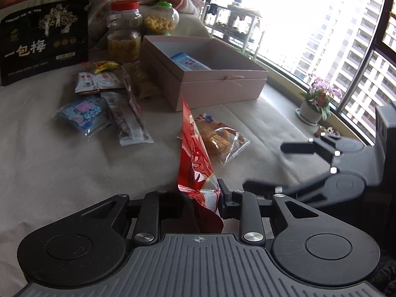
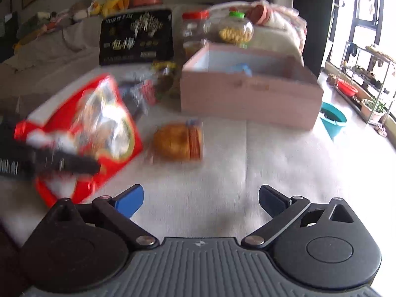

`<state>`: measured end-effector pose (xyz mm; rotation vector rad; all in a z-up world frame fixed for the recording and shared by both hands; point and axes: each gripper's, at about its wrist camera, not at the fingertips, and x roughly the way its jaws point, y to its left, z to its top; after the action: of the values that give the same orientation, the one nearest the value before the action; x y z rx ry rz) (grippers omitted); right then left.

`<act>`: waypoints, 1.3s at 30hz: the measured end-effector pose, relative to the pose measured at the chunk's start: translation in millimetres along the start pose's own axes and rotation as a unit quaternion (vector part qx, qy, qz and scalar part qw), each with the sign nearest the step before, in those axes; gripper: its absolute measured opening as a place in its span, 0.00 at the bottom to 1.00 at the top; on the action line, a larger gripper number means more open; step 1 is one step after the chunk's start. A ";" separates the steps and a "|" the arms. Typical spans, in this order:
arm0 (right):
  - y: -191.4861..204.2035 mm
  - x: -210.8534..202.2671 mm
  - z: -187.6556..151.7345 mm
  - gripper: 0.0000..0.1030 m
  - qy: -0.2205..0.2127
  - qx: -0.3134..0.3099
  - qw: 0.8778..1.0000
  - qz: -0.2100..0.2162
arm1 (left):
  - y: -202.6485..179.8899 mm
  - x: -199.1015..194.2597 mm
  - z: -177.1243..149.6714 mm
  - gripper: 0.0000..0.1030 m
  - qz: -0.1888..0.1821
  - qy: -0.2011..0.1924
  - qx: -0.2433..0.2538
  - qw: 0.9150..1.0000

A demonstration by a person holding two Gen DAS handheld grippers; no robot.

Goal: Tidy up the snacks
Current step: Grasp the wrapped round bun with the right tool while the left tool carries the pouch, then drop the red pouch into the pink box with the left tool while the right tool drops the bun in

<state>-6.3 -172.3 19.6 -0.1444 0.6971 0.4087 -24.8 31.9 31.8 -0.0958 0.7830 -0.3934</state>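
Left wrist view: red snack bag (image 1: 195, 163) pinched between closed fingers (image 1: 224, 193).

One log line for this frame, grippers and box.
left gripper: shut on red snack bag | right gripper: open, empty | box: holds blue packet

window (image 1: 321, 24): bright daylight | metal shelf rack (image 2: 366, 74) | potted orchid (image 1: 319, 99) on sill

Beige cushion (image 1: 61, 173): pink box (image 1: 222, 86), snack pkts (image 1: 99, 104), bread pkt (image 1: 217, 138), 2 jars (image 1: 123, 32).
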 end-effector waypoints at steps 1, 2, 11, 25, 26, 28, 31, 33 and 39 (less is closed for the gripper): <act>-0.3 1.4 6.8 0.97 -0.005 0.001 1.000 0.002 | 0.4 -1.0 -0.2 0.30 0.000 -0.002 -0.001 1.000; -0.7 3.8 13.6 0.97 -0.010 0.003 1.000 0.005 | 0.7 -2.4 -0.5 0.30 0.000 -0.004 -0.003 1.000; 9.5 56.6 45.3 0.79 0.009 -0.016 0.999 0.041 | 7.4 -8.3 -2.0 0.29 0.004 -0.008 -0.016 1.000; -26.4 -40.7 36.7 0.55 -0.053 -0.016 0.998 0.001 | -33.5 -25.7 7.3 0.29 -0.022 -0.013 0.048 0.999; -32.7 -49.9 39.2 0.55 -0.065 -0.009 0.998 -0.007 | -39.2 -27.3 10.1 0.29 -0.027 -0.016 0.056 0.998; -43.4 -67.5 44.9 0.55 -0.088 0.003 0.996 -0.021 | -49.4 -29.4 16.2 0.29 -0.040 -0.021 0.069 0.997; -57.1 -87.4 55.5 0.55 -0.121 0.017 0.992 -0.035 | -60.1 -27.8 28.7 0.29 -0.058 -0.026 0.080 0.995; -63.5 -93.6 62.8 0.55 -0.135 0.022 0.990 -0.045 | -62.7 -23.9 41.7 0.29 -0.064 -0.035 0.085 0.994; -82.7 -95.2 91.9 0.55 -0.162 0.022 0.983 -0.079 | -42.8 10.1 113.4 0.29 -0.069 -0.073 0.031 0.995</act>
<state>16.5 -253.7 150.9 -0.0884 0.3699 0.2559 48.2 -18.3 115.2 -0.1198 0.6222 -0.5349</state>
